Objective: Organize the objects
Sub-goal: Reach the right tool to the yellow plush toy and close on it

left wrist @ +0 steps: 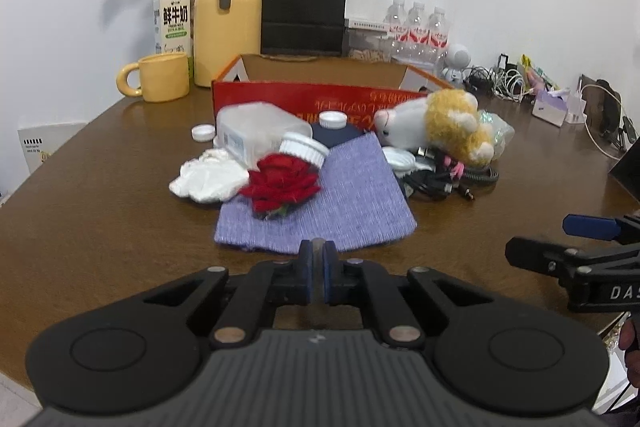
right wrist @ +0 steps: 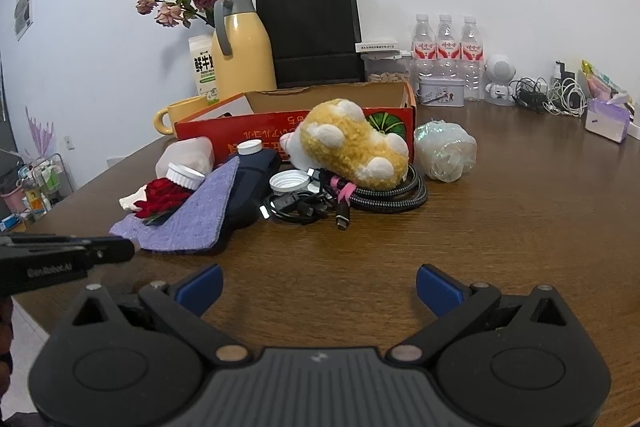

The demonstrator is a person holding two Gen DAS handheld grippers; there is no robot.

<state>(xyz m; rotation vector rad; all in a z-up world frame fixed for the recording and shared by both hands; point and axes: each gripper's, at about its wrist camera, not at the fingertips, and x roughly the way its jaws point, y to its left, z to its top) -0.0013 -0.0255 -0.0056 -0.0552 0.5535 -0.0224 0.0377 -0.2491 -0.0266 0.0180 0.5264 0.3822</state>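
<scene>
Left gripper (left wrist: 318,254) is pinched together at the near hem of the purple cloth (left wrist: 340,187); right gripper (right wrist: 319,285) gapes empty above the table's (right wrist: 520,227) near edge. Red box (right wrist: 296,127) stands behind the clutter.

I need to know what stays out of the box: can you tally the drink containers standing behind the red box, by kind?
Water bottles: 3
Milk carton: 1
Yellow jug: 1
Yellow mug: 1
Total: 6
</scene>
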